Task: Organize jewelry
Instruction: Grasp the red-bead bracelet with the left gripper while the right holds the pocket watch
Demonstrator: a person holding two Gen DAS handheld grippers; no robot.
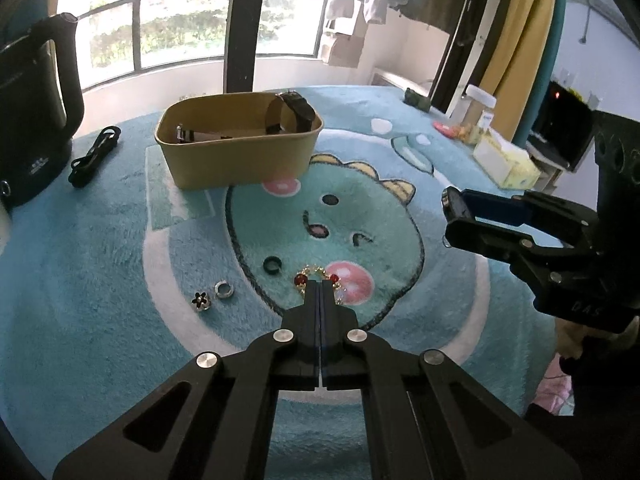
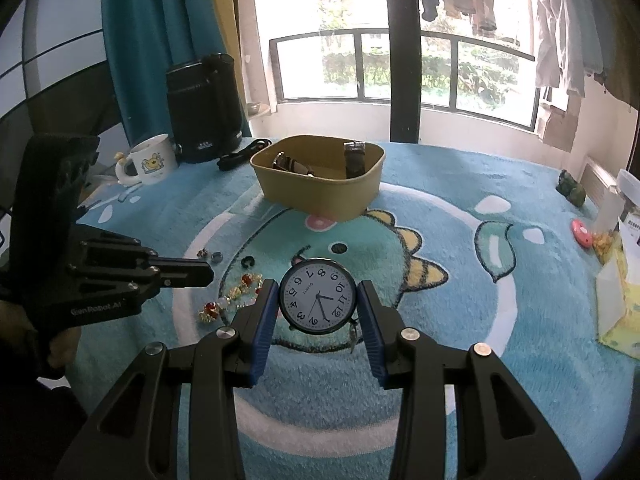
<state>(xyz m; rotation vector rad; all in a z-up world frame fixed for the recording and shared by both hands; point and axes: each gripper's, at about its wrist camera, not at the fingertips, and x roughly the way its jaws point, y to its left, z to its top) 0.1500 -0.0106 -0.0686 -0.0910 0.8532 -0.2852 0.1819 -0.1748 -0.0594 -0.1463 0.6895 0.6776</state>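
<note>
My right gripper [image 2: 318, 306] is shut on a watch [image 2: 317, 300] with a white dial, held above the blue mat; it also shows from the side in the left wrist view [image 1: 454, 216]. My left gripper [image 1: 320, 290] is shut, its tips at a gold bracelet with red beads [image 1: 320, 276] lying on the mat; it appears empty. The bracelet also shows in the right wrist view [image 2: 236, 292]. A tan box [image 1: 240, 152] at the back holds dark watch straps [image 1: 296, 110]. A black ring [image 1: 273, 266], a silver ring [image 1: 224, 289] and a flower charm [image 1: 200, 301] lie left of the bracelet.
A black kettle [image 1: 36, 120] and a black cable [image 1: 94, 156] stand at the far left, a white mug [image 2: 150, 160] beside the kettle. A tissue box [image 1: 506, 162], a jar [image 1: 478, 106] and small items sit at the right edge. The mat [image 1: 100, 280] covers the table.
</note>
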